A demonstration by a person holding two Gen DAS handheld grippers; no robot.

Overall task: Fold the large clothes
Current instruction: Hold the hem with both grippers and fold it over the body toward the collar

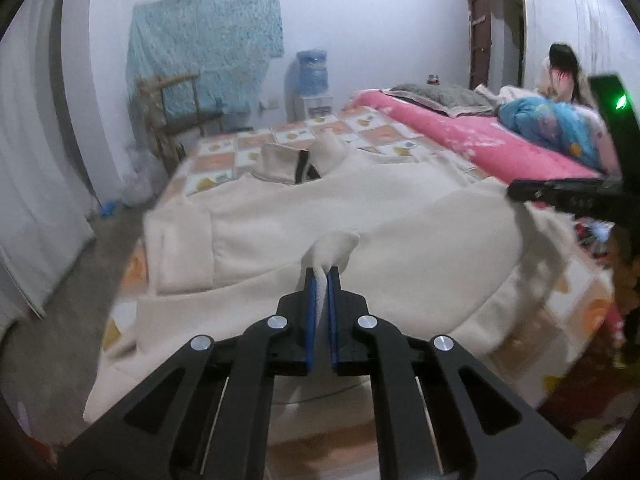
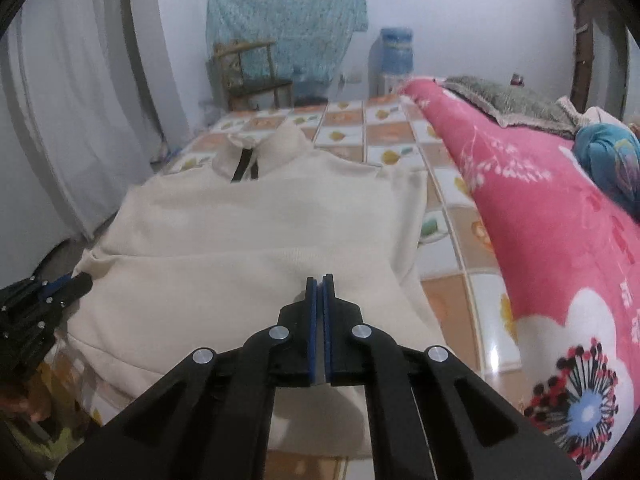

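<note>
On a checked bedsheet [image 2: 400, 132] beside a pink quilt [image 2: 540, 200]: cream sweater [image 2: 248, 224], spread flat, collar far. Left gripper [image 1: 322, 276] clamped on a fabric pinch; right gripper [image 2: 320, 280] pinching the hem. Only in left view: a dark-haired person [image 1: 564, 72].

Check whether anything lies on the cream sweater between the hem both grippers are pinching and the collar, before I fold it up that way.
Nothing visible does. The left gripper and right gripper are both shut on the hem of the cream sweater, and its body is bare fabric up to the collar.
</note>
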